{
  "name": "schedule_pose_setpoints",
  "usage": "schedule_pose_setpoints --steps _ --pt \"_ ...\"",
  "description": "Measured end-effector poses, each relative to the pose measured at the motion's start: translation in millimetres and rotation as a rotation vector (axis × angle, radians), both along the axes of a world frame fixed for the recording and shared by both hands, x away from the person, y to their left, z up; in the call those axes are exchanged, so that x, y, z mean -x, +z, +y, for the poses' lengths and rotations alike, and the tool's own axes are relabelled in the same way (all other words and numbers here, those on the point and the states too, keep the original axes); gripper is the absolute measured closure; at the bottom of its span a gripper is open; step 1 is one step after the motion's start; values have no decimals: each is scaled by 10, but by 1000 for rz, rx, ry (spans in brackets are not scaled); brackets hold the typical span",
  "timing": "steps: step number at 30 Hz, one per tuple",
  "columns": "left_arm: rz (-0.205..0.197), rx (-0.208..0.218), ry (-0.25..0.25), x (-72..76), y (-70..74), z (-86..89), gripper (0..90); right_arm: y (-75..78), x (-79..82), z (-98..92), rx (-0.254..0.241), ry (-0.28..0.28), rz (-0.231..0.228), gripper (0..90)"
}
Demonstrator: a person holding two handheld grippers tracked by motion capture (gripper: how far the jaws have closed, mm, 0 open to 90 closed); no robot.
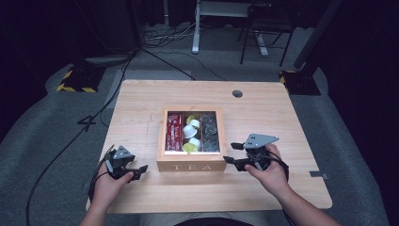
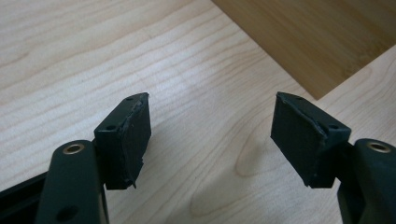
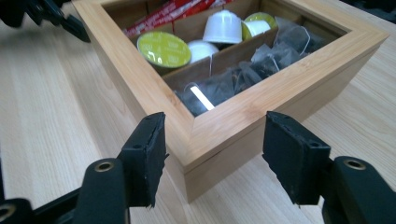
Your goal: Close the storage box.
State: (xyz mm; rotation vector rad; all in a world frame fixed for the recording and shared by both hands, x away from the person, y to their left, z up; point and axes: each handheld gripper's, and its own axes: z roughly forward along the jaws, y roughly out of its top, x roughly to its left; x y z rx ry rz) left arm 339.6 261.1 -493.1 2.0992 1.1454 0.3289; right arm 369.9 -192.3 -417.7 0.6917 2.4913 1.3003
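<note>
The tea box (image 1: 191,141) stands near the middle of the bench (image 1: 141,108), its engraved front wall facing the person. It is a wooden box with three compartments running front to back. The left compartment holds red sachets (image 1: 174,131), the middle one holds white and yellow-green capsules (image 1: 191,132), and the right one holds dark pyramid tea bags (image 1: 210,134).

The right claw (image 3: 212,156) lies just right of the box's front corner. It is released, and that corner sits between the jaws without either pad pressing on it. The left claw (image 2: 212,135) rests on the bench to the left of the box front. It is also released, with nothing between the jaws.

Hazards:
- A grip on the mitred corner is likely to slip, because the pads would bear on two angled faces. The box could rotate or skid across the bench.
- A one-sided push from the right claw would probably drive the box toward the left claw.
- Tilting the box may spill the loose capsules, which lie at mixed angles, into neighbouring compartments or over the rim.
- The pyramid bags have thin strings that could snag on a jaw entering the right compartment.

Legible writing: "TEA" in pale capitals on the front wall. Print on the red sachets and capsule lids is too small to read.
</note>
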Motion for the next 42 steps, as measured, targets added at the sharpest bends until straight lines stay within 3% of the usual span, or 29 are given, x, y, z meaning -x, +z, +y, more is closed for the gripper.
schedule_pose_setpoints --steps 5,12,17,18,20,27,33,37,42 --pt "-3 13 -12 -17 20 -13 287 133 -112 -163 -84 -9 7 336" --pt "-13 8 -15 -23 35 -9 282 370 -215 -516 -105 -89 -27 256" --pt "-6 0 9 -27 27 -2 254 429 -266 -744 -34 -108 -32 202" --pt "-7 -7 25 -33 23 20 250 435 -296 -886 3 -135 -31 173" --pt "-9 -6 32 -35 22 34 246 431 -306 -932 8 -148 -27 169" --pt "0 -16 39 -52 7 86 233 292 -400 -1432 22 -281 -6 183" --pt "3 -38 47 -94 -22 101 228 140 -414 -1721 81 -311 -13 196" --pt "-10 -52 41 -129 -53 112 227 -159 -461 -1967 88 -361 53 199" --pt "-23 -56 36 -153 -77 131 227 -434 -460 -2095 52 -431 100 203"
